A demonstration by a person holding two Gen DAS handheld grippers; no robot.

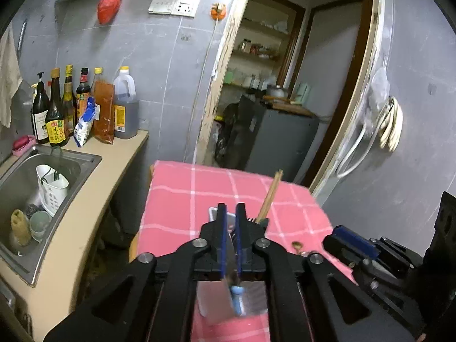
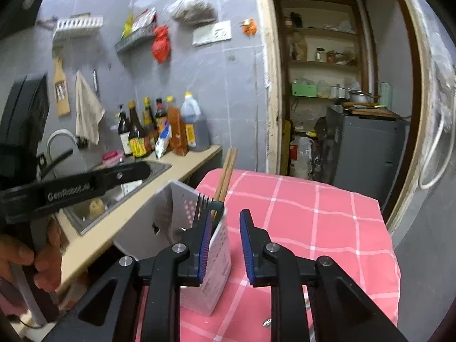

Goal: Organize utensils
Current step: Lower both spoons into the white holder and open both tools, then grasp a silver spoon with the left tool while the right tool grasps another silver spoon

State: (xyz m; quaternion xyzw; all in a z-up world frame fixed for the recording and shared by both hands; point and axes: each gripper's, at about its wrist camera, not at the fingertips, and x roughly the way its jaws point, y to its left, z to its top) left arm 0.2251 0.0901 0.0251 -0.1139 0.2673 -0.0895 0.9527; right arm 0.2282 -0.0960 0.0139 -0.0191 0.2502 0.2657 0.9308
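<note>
Tipping is your main risk: the white utensil holder (image 2: pixel 196 245) stands light and tall on the pink checked cloth (image 2: pixel 313 228), close to the cloth's sink-side edge, and both grippers crowd it. If you swing the right gripper (image 2: pixel 225 245) sideways, its near finger, which sits just beside the holder's wall, could shove the holder over and spill the chopsticks (image 2: pixel 225 173) and the black comb-like utensil (image 2: pixel 203 205) already standing inside.

Your left gripper (image 1: pixel 231 213) hovers right over the holder, jaws parted only a narrow slit. A blue-handled utensil (image 1: pixel 236 299) shows below the fingers, over the holder; I cannot tell whether the pads pinch it.

Your right gripper's jaws stand spread, with nothing between them. A small metal utensil (image 1: pixel 297 246) lies on the cloth, beside the holder.
</note>
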